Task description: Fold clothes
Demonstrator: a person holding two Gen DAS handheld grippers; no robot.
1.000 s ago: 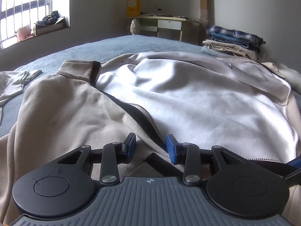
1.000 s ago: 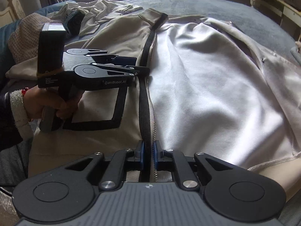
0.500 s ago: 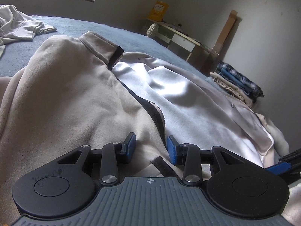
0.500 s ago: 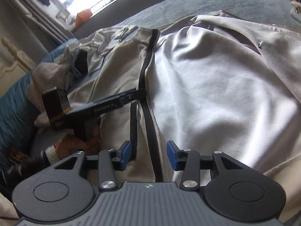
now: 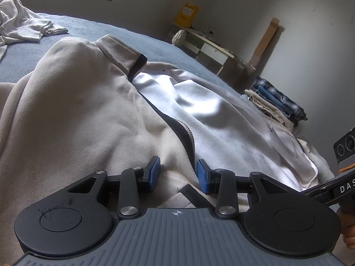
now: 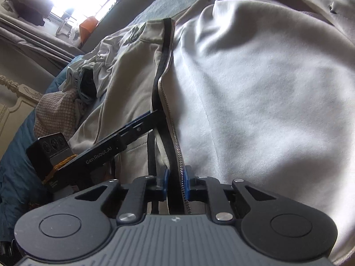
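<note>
The right gripper (image 6: 175, 182) has just been closing, and its blue pads now pinch the black zipper edge (image 6: 175, 190) of the jacket (image 6: 255, 93) near the hem, the silver teeth running between them. The left gripper (image 5: 177, 173) stands spread, its pads resting on the beige front panel with loose cloth between them but not squeezed; in the right wrist view it reaches in from the left to the same zipper edge, a little farther up. The jacket is a beige zip-up with a pale fleecy lining, lying open on a blue-grey bedspread (image 5: 73, 25): the left front panel is laid over, the lining is bared to the right, and the stand collar (image 5: 124, 51) with its black trim lies at the far end. The cloth is rumpled in soft folds. A black-outlined pocket strip (image 5: 195, 196) shows near the left gripper's pads. Farther left on the bed lie a crumpled light garment (image 5: 24, 24) and a waffle-knit piece (image 6: 55, 113). At the far right a stack of folded clothes (image 5: 277, 102) sits beside the jacket's right edge. Beyond the collar the bedspread lies bare up to a low desk (image 5: 213, 46) against the wall.
</note>
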